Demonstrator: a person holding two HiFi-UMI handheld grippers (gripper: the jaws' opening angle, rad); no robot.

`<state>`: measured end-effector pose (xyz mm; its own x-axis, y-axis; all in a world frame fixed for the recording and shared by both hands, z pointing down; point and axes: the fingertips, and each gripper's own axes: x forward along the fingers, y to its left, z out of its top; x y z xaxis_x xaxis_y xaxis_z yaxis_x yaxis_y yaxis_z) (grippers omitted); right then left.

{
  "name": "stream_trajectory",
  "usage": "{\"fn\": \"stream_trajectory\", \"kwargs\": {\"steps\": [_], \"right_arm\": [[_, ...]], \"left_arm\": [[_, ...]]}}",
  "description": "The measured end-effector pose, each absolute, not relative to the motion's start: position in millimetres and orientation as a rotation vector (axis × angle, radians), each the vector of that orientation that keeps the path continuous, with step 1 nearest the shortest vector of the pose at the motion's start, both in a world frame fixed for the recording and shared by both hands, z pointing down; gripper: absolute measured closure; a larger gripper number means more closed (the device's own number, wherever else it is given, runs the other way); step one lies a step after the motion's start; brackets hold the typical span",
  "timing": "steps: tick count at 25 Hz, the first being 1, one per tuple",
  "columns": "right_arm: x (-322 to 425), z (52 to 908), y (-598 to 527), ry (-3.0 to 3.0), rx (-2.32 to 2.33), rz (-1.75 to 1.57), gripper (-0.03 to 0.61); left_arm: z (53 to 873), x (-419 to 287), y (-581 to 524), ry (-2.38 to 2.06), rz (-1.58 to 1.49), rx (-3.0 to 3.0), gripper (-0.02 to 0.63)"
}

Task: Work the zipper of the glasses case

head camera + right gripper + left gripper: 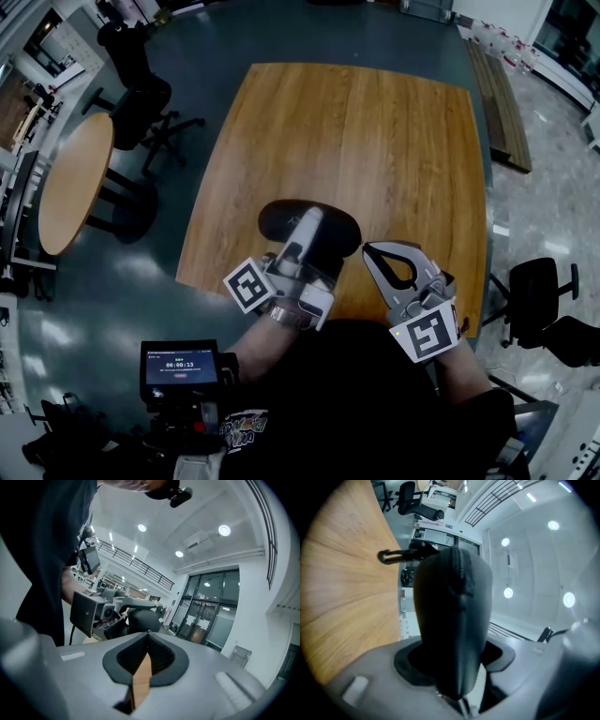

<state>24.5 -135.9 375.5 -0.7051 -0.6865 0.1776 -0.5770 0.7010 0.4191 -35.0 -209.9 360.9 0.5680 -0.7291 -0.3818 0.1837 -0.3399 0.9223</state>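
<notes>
The black glasses case (277, 217) is held up over the near edge of the wooden table (375, 141). My left gripper (314, 225) is shut on the case, one finger lying across its top. In the left gripper view the case (454, 620) fills the space between the jaws of the left gripper (454, 660), and its zipper seam (462, 572) runs over the rounded far end. My right gripper (368, 247) hovers just right of the case, shut and holding nothing. In the right gripper view its tips (148, 633) meet, with the case (143, 618) and the left gripper (105, 612) beyond them.
A round wooden table (73, 180) and a black office chair (141, 94) stand at the left. Another black chair (539, 291) is at the right, and a wooden bench (502, 103) lies at the far right. A small screen (180, 366) sits at my chest.
</notes>
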Motion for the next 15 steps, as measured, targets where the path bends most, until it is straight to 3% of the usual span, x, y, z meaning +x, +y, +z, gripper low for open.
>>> {"fn": "stream_trajectory", "kwargs": {"steps": [6,13,15], "right_arm": [[22,367,-137,-2.661,1.060,-0.445,0.575],[44,350,-147,-3.046,1.147,0.221,0.575],[47,348,-148,-3.108,1.140,0.411,0.575]], "left_arm": [[355,-37,-211,-0.452,-1.044,1.668,0.357],[333,-25,-189,-0.336,-1.022,1.932,0.349],[330,-20,-183,-0.342,-0.975,2.025,0.321]]}}
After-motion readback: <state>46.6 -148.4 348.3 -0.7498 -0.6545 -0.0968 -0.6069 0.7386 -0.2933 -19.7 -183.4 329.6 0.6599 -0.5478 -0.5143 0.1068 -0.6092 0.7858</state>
